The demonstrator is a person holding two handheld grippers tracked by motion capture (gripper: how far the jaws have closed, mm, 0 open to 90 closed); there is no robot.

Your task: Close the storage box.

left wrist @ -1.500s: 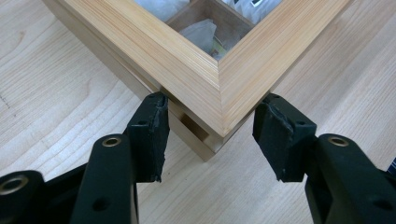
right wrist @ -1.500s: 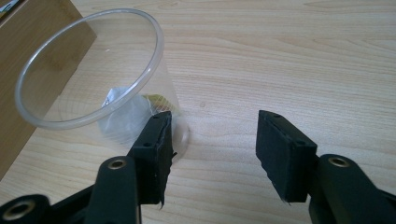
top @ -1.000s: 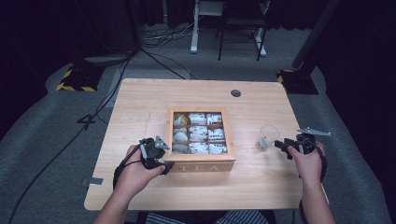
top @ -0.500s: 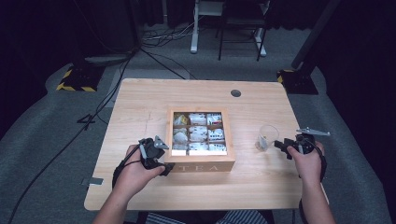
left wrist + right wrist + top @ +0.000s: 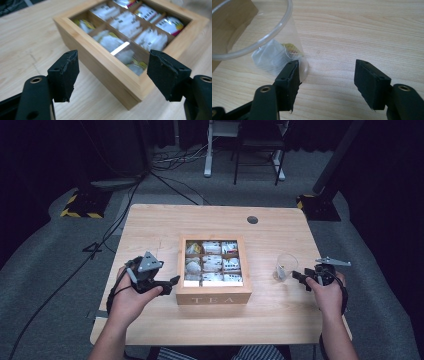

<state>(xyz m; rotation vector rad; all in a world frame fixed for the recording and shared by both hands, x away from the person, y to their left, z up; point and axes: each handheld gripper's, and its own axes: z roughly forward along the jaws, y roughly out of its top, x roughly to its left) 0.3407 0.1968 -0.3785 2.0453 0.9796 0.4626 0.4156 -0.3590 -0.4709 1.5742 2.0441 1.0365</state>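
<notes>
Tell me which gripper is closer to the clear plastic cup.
Right. The right gripper sits just beside the clear plastic cup, jaws open and pointing toward it. The left gripper is across the table, on the far side of the tea box.

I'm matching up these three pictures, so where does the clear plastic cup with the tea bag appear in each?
High view: clear plastic cup, right of the wooden tea box.
Left gripper view: not in it.
Right gripper view: cup, upper left.
Shared landmark: the tea box.
</notes>
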